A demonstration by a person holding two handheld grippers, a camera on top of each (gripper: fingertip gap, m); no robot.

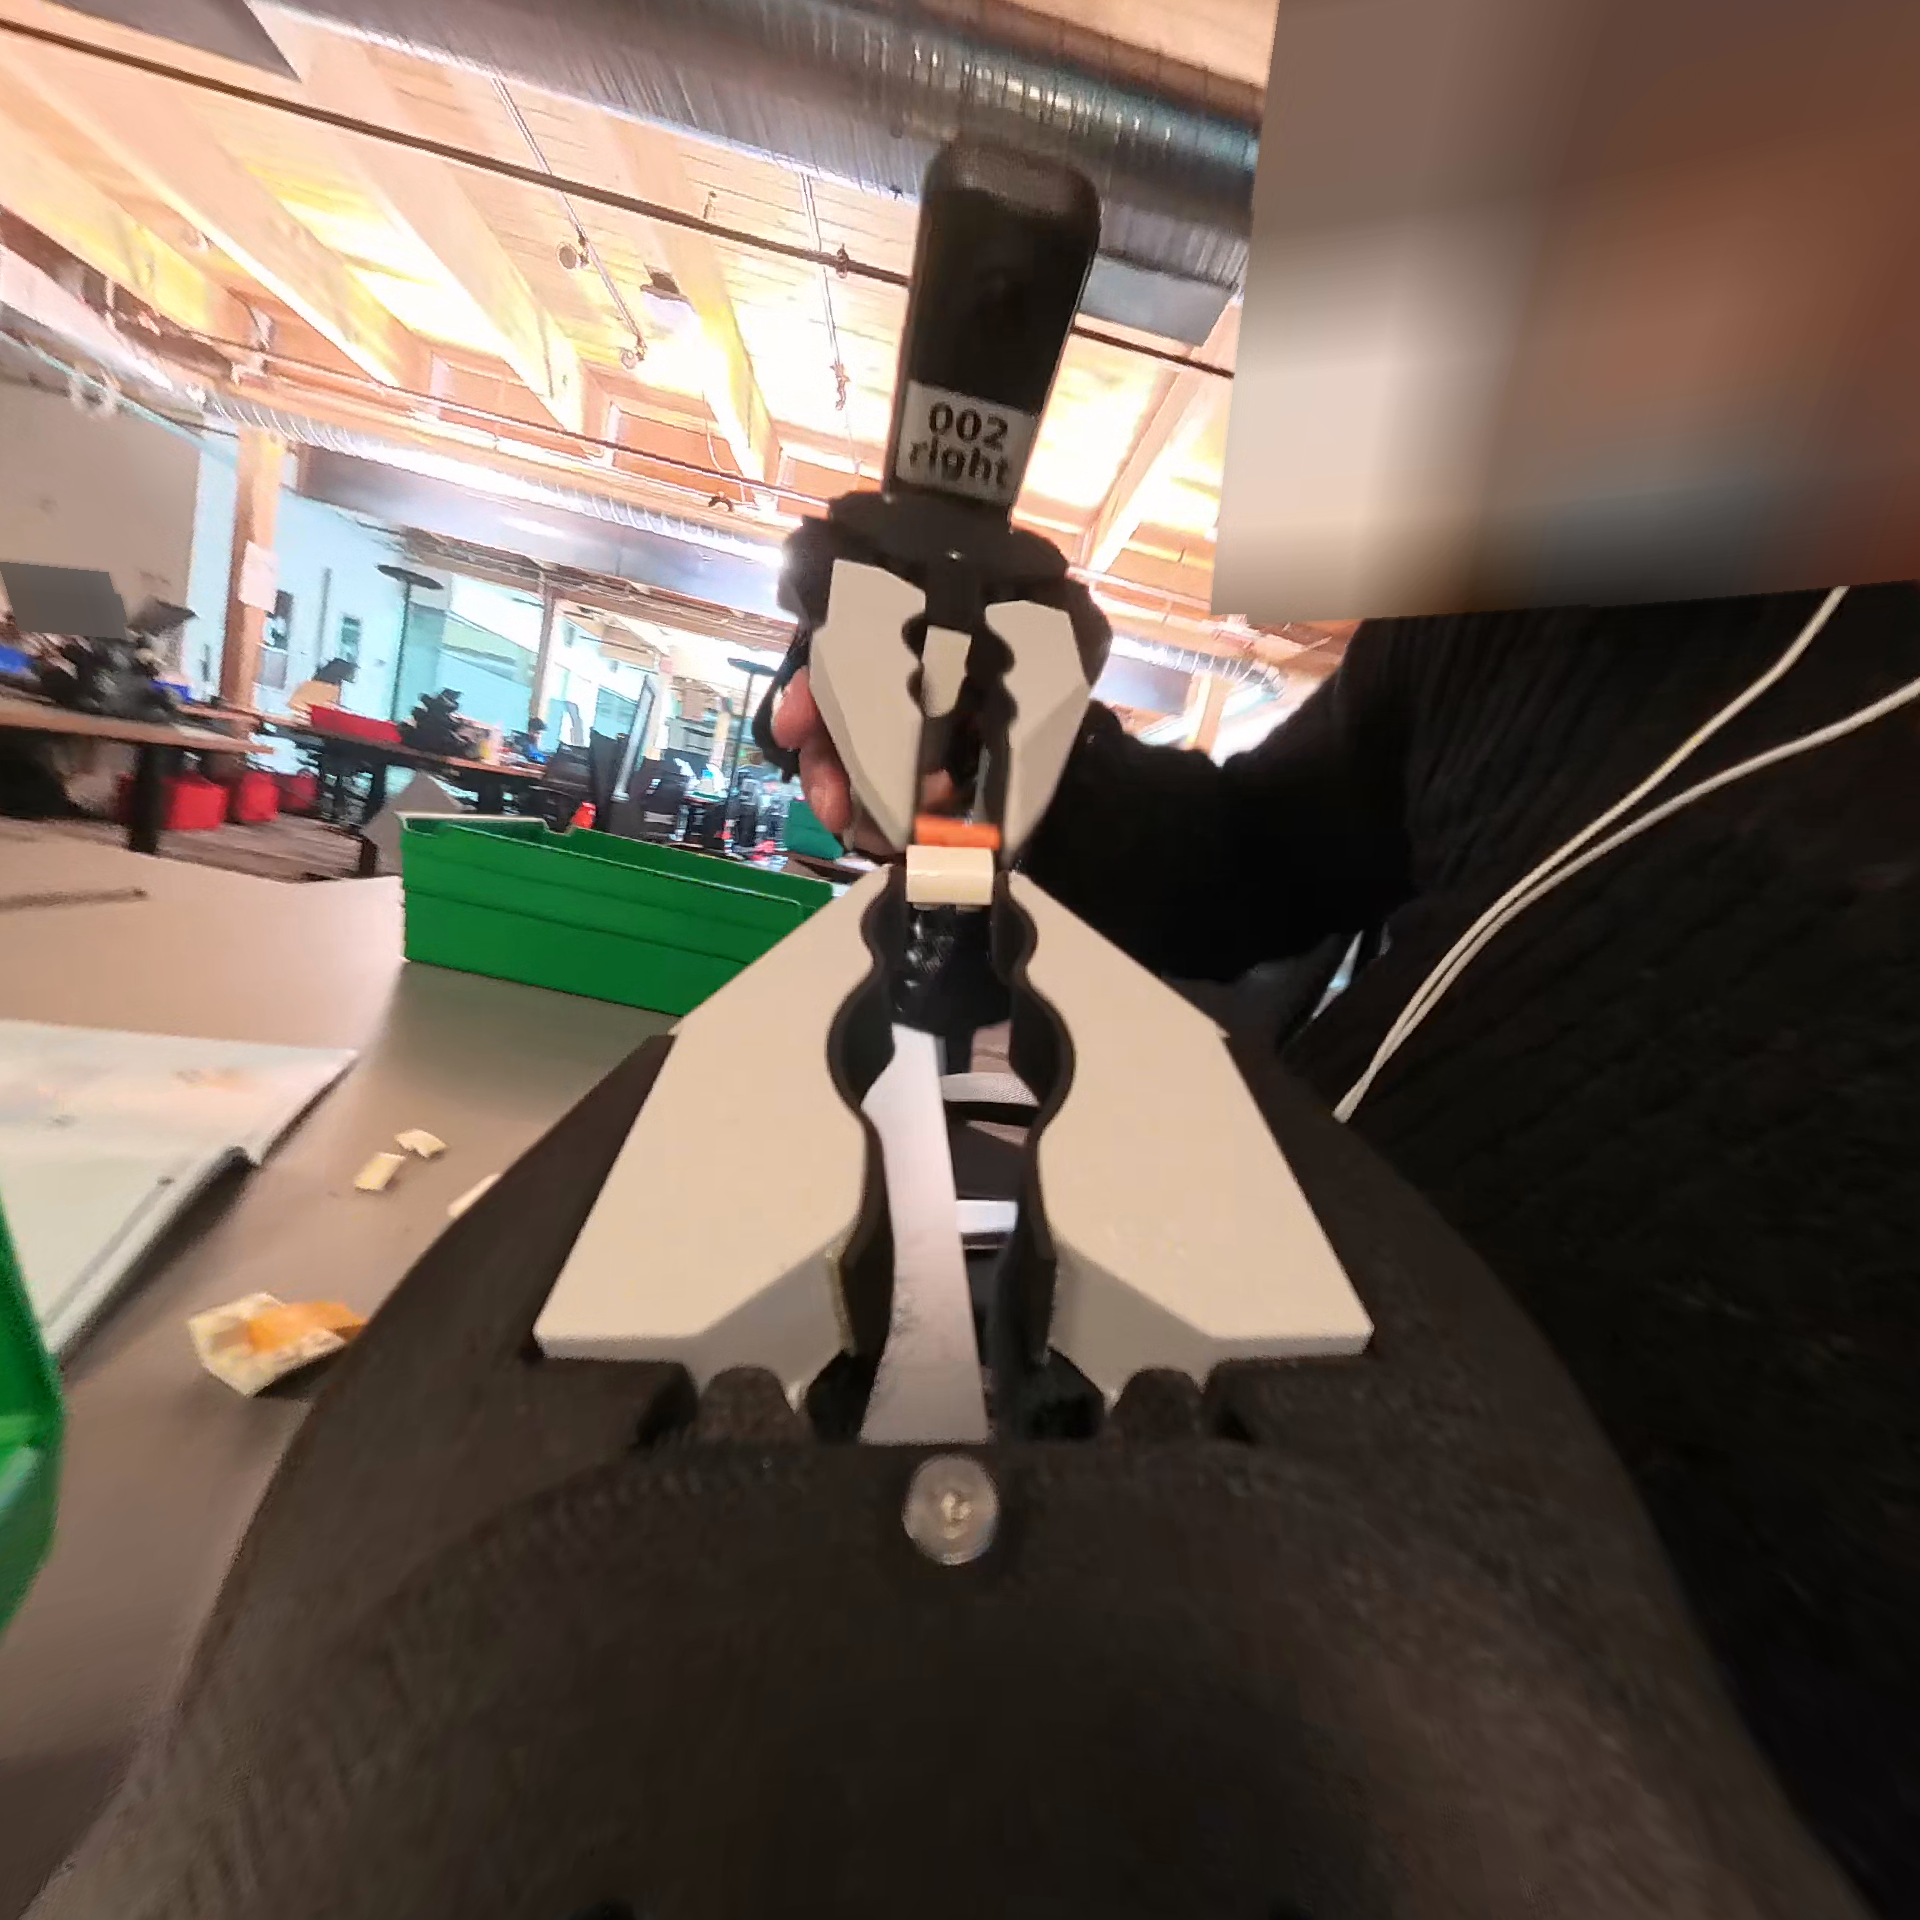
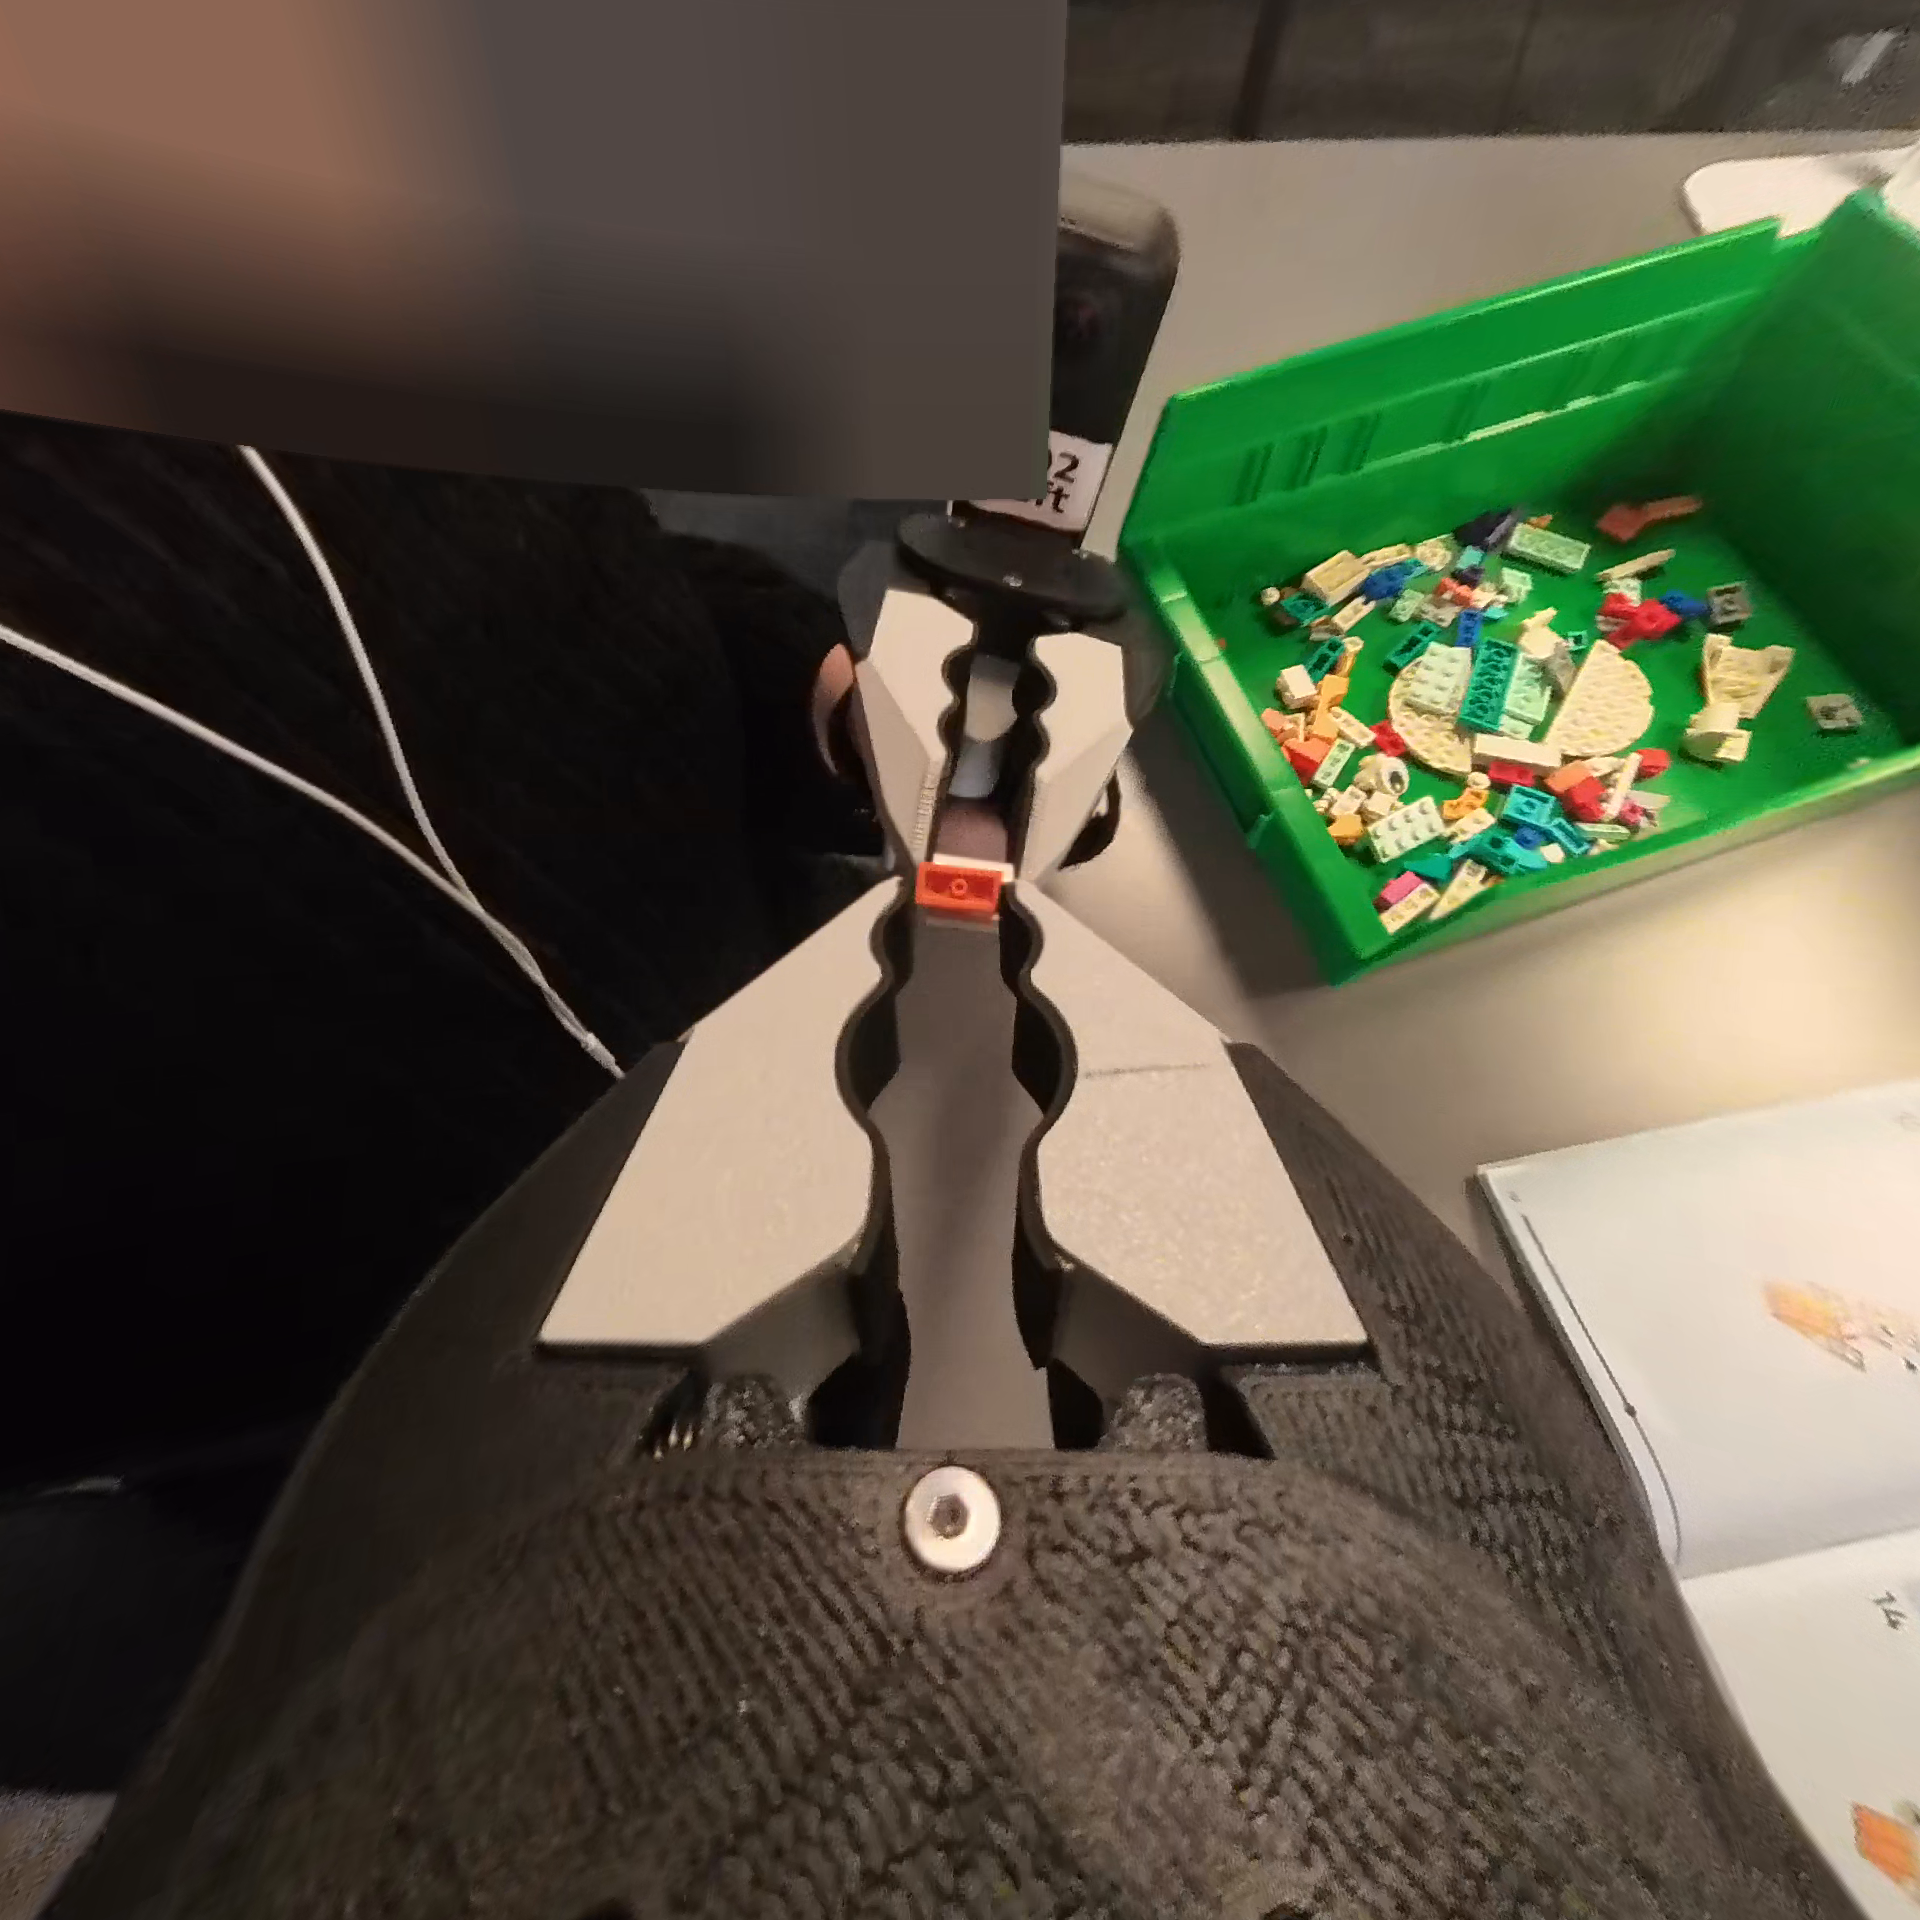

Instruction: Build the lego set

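Two grippers meet tip to tip in the air, the left gripper (image 1: pixel 948 878) pinching a white brick (image 1: pixel 945 876) and the right gripper (image 2: pixel 961 896) pinching an orange brick (image 2: pixel 958 890), probably so the touching bricks can snap together.

the two grippers meet tip to tip above the tabletop (image 2: pixel 1351 1039), each holding one brick. the bin (image 2: pixel 1226 665) with loose bricks (image 2: pixel 1507 717) stands behind the booklet (image 2: pixel 1714 1351).
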